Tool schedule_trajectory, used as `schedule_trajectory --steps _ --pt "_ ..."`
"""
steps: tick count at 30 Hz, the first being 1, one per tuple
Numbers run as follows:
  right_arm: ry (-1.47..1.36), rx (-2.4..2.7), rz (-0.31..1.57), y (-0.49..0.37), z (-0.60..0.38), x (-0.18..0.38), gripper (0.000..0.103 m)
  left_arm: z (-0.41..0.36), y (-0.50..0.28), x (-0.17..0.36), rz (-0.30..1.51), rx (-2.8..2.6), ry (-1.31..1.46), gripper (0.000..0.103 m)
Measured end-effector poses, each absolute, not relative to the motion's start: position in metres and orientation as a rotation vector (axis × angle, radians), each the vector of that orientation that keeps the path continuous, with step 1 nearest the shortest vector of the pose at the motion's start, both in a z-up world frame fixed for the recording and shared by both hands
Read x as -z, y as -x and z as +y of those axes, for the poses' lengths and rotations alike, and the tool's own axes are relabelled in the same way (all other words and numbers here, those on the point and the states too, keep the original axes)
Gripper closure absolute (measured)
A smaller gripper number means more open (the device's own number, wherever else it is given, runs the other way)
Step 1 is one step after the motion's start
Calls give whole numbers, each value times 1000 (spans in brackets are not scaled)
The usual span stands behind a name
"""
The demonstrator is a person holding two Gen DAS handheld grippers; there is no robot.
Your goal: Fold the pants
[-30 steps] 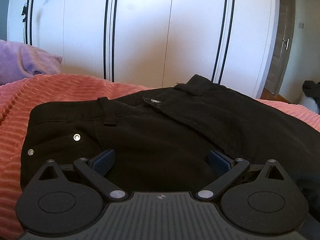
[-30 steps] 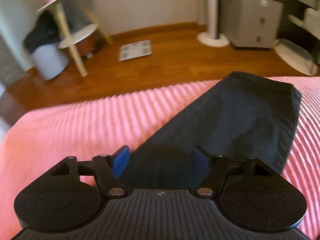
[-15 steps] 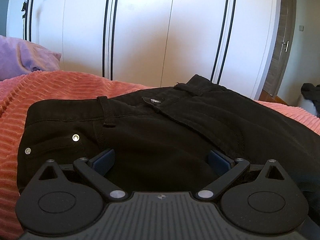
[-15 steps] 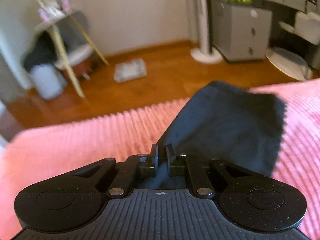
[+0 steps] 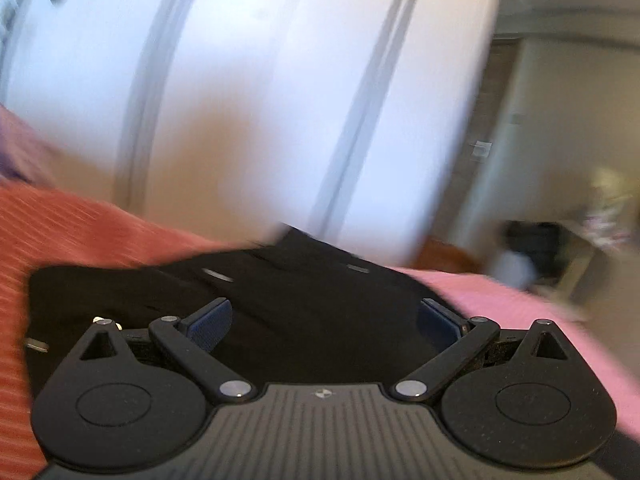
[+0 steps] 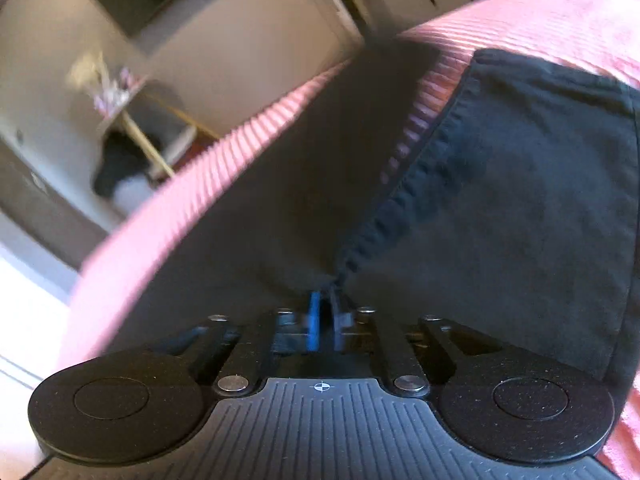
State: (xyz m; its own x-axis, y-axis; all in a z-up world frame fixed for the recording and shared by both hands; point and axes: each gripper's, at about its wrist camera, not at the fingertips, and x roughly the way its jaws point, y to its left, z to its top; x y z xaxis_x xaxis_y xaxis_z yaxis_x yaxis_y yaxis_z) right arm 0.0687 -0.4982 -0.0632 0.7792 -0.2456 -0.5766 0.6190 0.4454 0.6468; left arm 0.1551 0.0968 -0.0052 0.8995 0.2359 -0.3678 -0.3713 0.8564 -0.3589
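Observation:
Black pants (image 5: 304, 304) lie on a pink ribbed bedspread (image 5: 72, 232), waistband toward the white wardrobe. My left gripper (image 5: 324, 320) is open, its blue pads spread over the waist area of the pants, holding nothing. In the right wrist view my right gripper (image 6: 325, 316) is shut on the edge of a pant leg (image 6: 512, 184); the fabric bunches at the pads and the hemmed leg is lifted off the bedspread (image 6: 208, 184). Both views are blurred by motion.
A white wardrobe (image 5: 248, 92) stands behind the bed. A purple pillow (image 5: 16, 148) lies at the far left. A doorway (image 5: 488, 148) and a shelf with dark clothes (image 6: 124, 148) are beyond the bed edge.
My right gripper, which closed on the pant leg half a second ago, has lifted and swung it, tilting the view. My left gripper has turned to the right, still open over the waist.

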Motion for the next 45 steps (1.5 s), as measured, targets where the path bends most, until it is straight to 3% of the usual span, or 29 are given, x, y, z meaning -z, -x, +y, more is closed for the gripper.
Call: schedule_trajectory --steps 1,3,5,9,10,11,12,14,15,17,18,19,20,21,28,30,31,33,37,41,42,43,45 --pt "-1020 512 395 -65 -502 62 46 100 -162 3 354 -260 499 4" --pt "-1079 475 379 -68 -511 68 40 103 -185 0 439 -124 594 4" --pt "-1102 480 357 -71 -517 77 40 100 -217 0 522 22 662 4" --pt "-1153 459 279 -77 -531 86 61 81 -297 14 680 152 731 4" --pt "-1150 447 276 -78 -534 88 77 76 -317 19 719 145 748 4" --pt "-1140 442 284 -80 -537 90 85 73 -335 26 746 135 778 4" --pt "-1133 446 291 -79 -538 92 91 70 -352 31 766 126 801 4" --pt "-1165 457 297 -79 -550 103 92 67 -382 40 795 95 831 9" --pt "-1201 445 276 -74 -553 105 94 62 -395 43 810 94 830 12" --pt "-1273 416 243 -70 -564 111 91 54 -423 53 883 92 808 34" --pt "-1283 402 231 -72 -568 113 91 49 -431 55 900 80 785 40" --pt "-1278 397 230 -73 -568 115 91 46 -436 54 909 76 765 56" --pt "-1270 394 232 -76 -569 117 92 45 -440 53 923 84 746 84" --pt "-1259 398 227 -77 -568 118 98 44 -440 50 937 91 743 97" --pt "-1225 398 153 -51 -575 81 101 66 -347 -9 768 175 761 98" --pt "-1216 405 184 -36 -578 68 91 71 -302 -31 713 226 740 99" --pt "-1227 417 227 -31 -577 66 63 74 -279 -40 685 236 708 99" --pt "-1261 419 326 -22 -569 72 18 76 -242 -51 651 240 664 99" --pt "-1272 400 377 -28 -557 91 38 83 -217 -50 680 228 708 99" --pt "-1324 393 336 -45 -563 96 44 83 -200 -53 679 200 698 99" --pt "-1332 403 340 -48 -567 99 58 80 -203 -52 684 195 698 99" --pt "-1334 410 356 -53 -572 102 84 81 -202 -51 692 189 706 99" --pt "-1314 413 414 -60 -579 102 90 82 -199 -52 702 177 716 99"
